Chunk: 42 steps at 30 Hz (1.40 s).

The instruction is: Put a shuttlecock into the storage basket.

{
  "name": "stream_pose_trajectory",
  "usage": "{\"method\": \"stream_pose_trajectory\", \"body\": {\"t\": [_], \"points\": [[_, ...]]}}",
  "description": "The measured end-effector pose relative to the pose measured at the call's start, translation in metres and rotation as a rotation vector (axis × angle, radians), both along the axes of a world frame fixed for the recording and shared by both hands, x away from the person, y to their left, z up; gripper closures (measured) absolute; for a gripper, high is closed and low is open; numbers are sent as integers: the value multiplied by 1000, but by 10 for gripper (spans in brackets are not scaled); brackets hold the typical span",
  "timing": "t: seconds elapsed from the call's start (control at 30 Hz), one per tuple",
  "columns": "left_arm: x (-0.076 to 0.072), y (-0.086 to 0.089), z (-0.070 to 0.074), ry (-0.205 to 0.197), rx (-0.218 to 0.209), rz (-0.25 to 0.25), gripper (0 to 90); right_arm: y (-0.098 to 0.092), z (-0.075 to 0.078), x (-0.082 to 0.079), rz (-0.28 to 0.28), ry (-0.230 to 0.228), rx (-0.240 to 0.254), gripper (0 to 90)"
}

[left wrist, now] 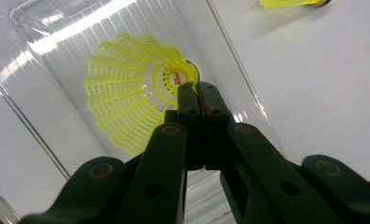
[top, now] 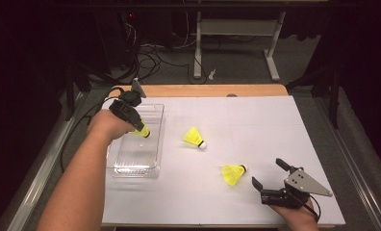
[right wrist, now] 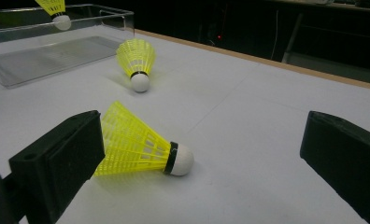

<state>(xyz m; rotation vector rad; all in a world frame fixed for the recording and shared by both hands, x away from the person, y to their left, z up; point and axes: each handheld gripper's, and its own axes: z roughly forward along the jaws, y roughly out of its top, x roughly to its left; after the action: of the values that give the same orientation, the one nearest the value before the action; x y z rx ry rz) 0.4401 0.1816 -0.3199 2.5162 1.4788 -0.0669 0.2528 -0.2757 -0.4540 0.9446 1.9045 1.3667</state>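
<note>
My left gripper (top: 136, 124) is shut on the skirt of a yellow shuttlecock (top: 142, 131) and holds it above a clear plastic tray (top: 152, 144) at the left of the white table. In the left gripper view the closed jaws pinch the edge of this shuttlecock (left wrist: 127, 88) over the tray's ribbed floor (left wrist: 57, 42). A second shuttlecock (top: 194, 137) lies mid-table. A third (top: 234, 174) lies on its side just left of my right gripper (top: 267, 172), which is open. In the right gripper view the third one (right wrist: 136, 147) rests beside the left jaw, cork pointing right, untouched.
The table (top: 256, 120) is covered in white paper with a wooden far edge (top: 212, 90). Beyond it are a dark floor, cables and a desk frame (top: 236, 43). The person's forearms come in from the bottom left and bottom right.
</note>
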Motion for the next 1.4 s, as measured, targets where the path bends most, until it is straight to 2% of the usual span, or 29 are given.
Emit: {"method": "stream_pose_trajectory", "body": {"t": [0.37, 0.53, 0.6, 1.13, 1.33, 1.4], "points": [[11, -14, -18, 4, 33, 4, 896, 0, 0, 0, 0, -2, 5, 5], [16, -21, -26, 4, 34, -4, 896, 0, 0, 0, -1, 0, 6, 5], [17, -24, -30, 10, 52, -12, 896, 0, 0, 0, 1, 0, 6, 5], [22, -32, -41, 6, 44, -19, 896, -1, 0, -1, 0, 1, 5, 5], [26, -29, -38, -28, 5, -12, 896, -1, 0, -1, 0, 2, 3, 5], [26, -27, -38, -29, 9, -3, 895, -1, 0, 0, 0, 3, 3, 5]]}}
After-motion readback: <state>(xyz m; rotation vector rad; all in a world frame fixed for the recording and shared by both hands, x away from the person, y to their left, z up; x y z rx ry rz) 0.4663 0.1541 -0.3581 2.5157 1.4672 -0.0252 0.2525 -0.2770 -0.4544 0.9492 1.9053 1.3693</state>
